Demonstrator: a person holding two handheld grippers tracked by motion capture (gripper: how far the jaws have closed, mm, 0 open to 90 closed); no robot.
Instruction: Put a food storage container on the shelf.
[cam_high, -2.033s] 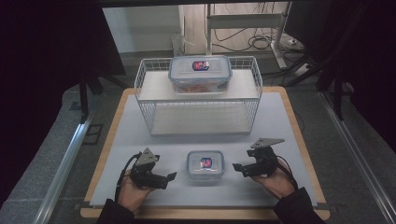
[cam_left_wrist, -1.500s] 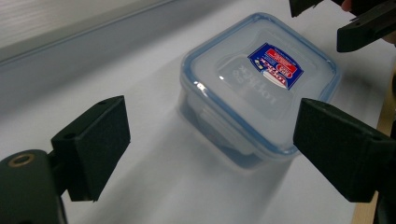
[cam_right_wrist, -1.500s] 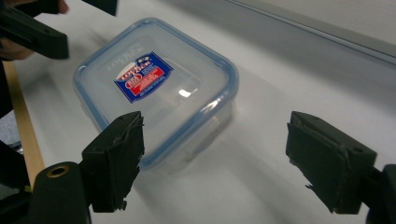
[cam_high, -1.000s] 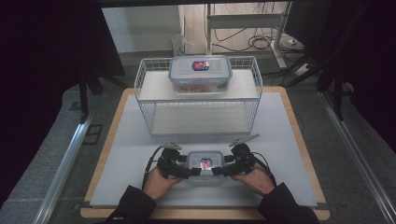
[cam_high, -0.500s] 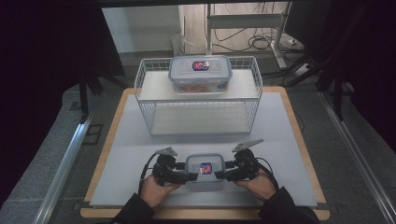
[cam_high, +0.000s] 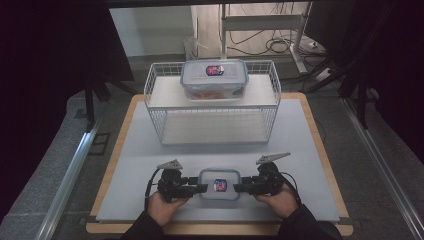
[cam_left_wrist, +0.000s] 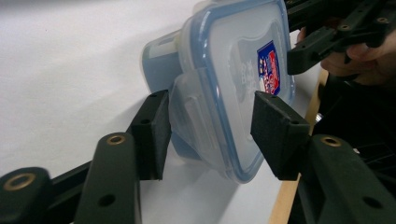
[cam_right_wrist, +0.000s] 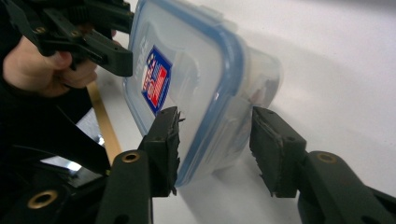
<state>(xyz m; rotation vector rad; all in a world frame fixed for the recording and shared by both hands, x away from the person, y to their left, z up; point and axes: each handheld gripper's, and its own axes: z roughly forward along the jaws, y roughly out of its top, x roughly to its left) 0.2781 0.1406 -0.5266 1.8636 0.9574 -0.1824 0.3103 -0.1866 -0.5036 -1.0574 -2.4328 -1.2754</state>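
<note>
On the white mat (cam_high: 150, 150), both hands' closing jaws apparently flanking the small container (cam_high: 219, 184).

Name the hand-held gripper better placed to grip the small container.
Left, narrowly. The left hand-held gripper and right hand-held gripper have just been closing astride the small container; the left's pad looks nearer its clip.

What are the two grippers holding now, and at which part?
Nothing gripped yet: both grippers have been closing around the small container's side latches; pads apart.
</note>
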